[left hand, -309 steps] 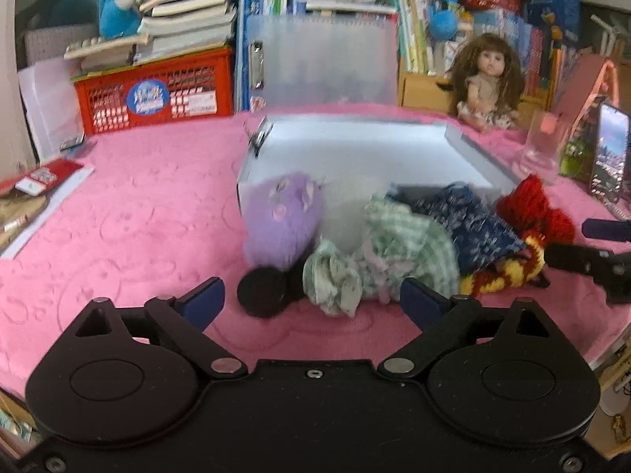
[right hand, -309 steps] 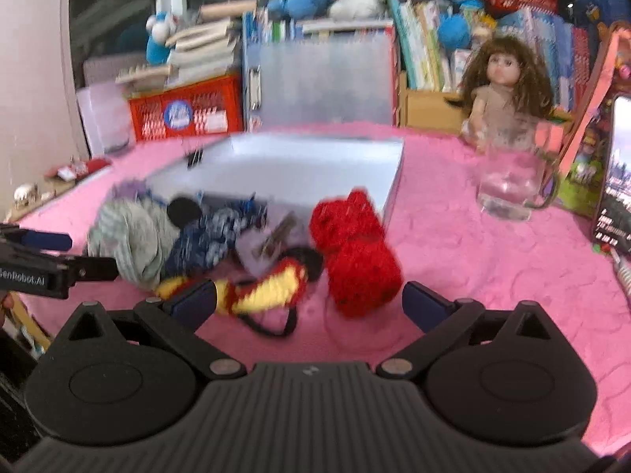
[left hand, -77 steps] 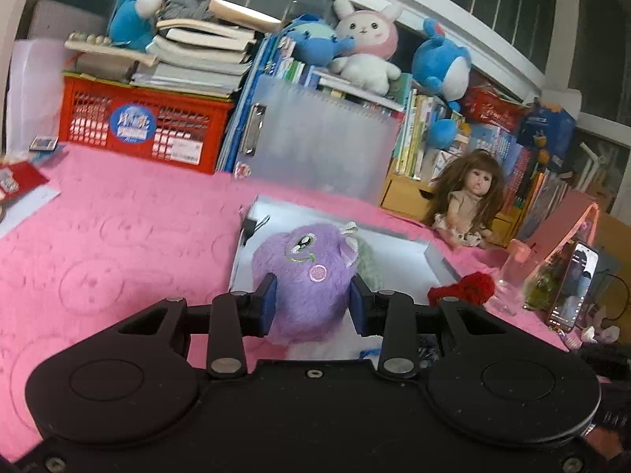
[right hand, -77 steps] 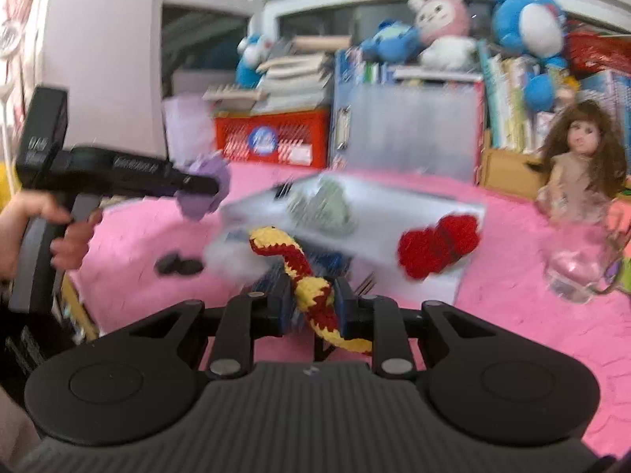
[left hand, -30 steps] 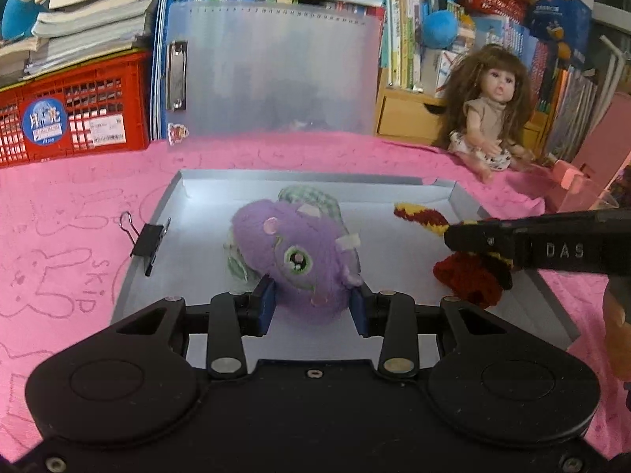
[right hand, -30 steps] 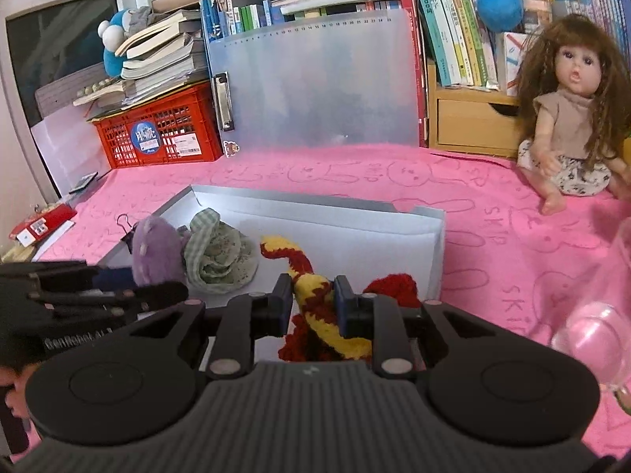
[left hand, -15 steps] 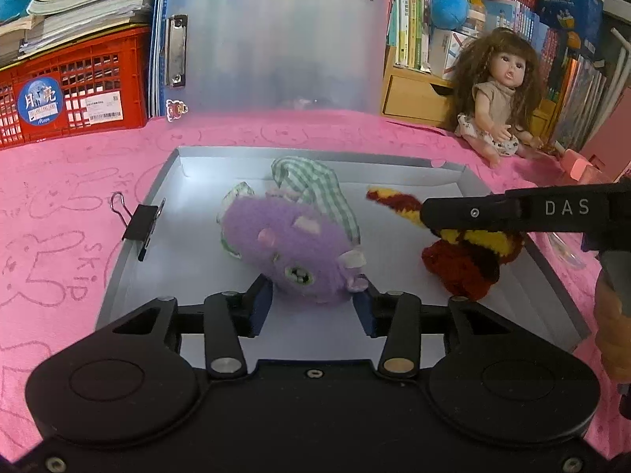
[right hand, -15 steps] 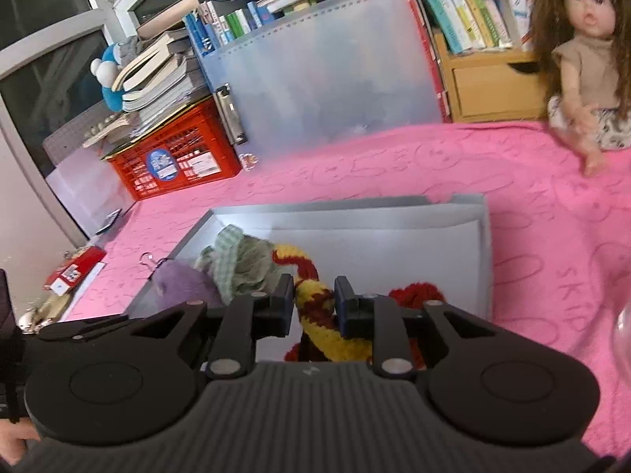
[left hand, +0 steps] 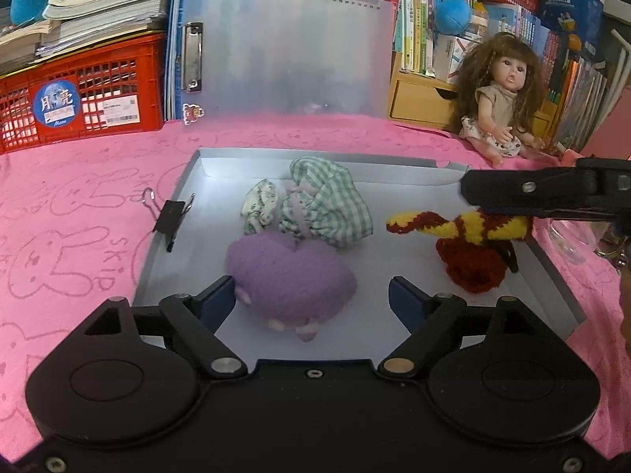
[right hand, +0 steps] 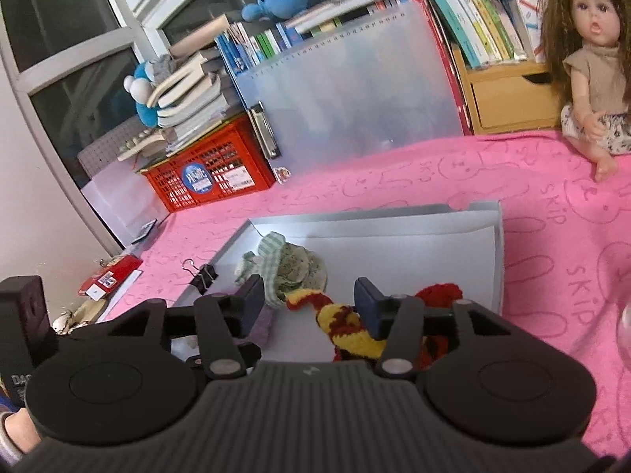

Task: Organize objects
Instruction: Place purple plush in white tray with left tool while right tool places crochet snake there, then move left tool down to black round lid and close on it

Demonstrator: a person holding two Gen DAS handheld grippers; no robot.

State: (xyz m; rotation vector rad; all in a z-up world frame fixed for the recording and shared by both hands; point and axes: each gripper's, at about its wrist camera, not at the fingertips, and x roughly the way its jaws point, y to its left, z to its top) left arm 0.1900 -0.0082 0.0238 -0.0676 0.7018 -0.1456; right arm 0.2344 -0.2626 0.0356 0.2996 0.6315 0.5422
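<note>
Released a second ago from tight grips, both toys now lie loose in the shallow grey box (left hand: 169, 260) on the pink-covered tabletop (left hand: 79, 205). Left tongs (left hand: 311, 295) are spreading wide, the purple plush toy (left hand: 290, 276) lying on the box floor at its near edge between the blue pads; the left pad (left hand: 217, 299) sits at or just beside the plush's side, the right pad stands clear of it. Right tongs (right hand: 309, 305) are likewise opening, about half spread, with the red-and-yellow knitted scarf (right hand: 341, 325) lying between the pads; whether the right pad grazes the yarn cannot be told. From the left wrist view, the right tongs' black finger reaches in from the right edge just above the scarf, which rests draped over a red knitted piece (left hand: 471, 272) on the right side of the box. Beyond the plush, toward the far wall of the box, lies a bundle of green checked cloth (left hand: 323, 209), touching the plush. A black binder clip (left hand: 169, 216) is clamped on the box's left rim. Farther back stand a red crate (left hand: 79, 94), a translucent clipboard folder (left hand: 284, 55) and, far right, a seated doll (left hand: 501, 98).
</note>
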